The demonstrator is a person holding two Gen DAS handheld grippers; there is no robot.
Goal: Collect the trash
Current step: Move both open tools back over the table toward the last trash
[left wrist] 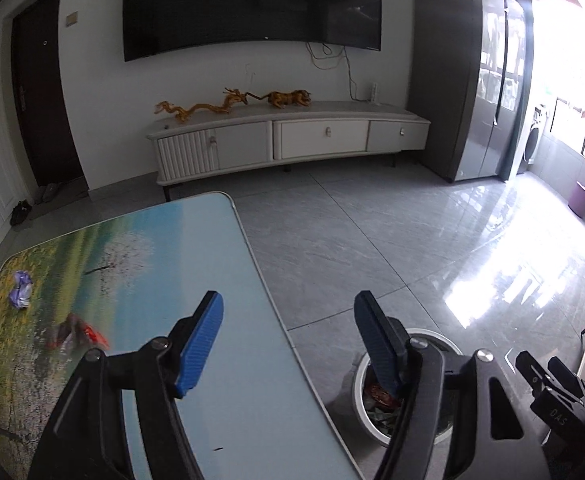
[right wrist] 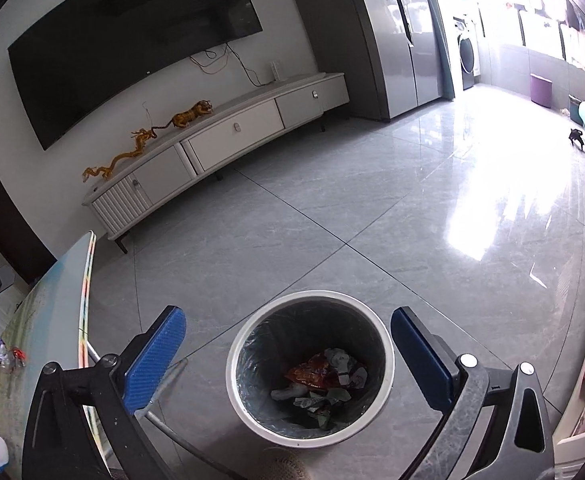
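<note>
In the left wrist view, the left hand-held gripper (left wrist: 288, 338) has its blue pads apart with nothing between them, hanging over the right edge of the tabletop (left wrist: 228, 380), which bears a printed landscape. On the far left of the tabletop lies a crumpled purple wrapper (left wrist: 20, 290); nearer, a blurred red wrapper (left wrist: 80, 336) lies apart from it. On the floor just right of the tabletop stands the white-rimmed trash bin (left wrist: 362, 384), partly hidden behind the right finger. A white TV cabinet (left wrist: 288, 140) runs along the far wall.

In the right wrist view, the right hand-held gripper (right wrist: 288, 352) is spread wide and empty, directly above the trash bin (right wrist: 310, 364). Inside the lined bin lie a red snack wrapper (right wrist: 312, 372) and pale crumpled scraps (right wrist: 320, 400). The tabletop (right wrist: 44, 300) edge shows at the left.
</note>
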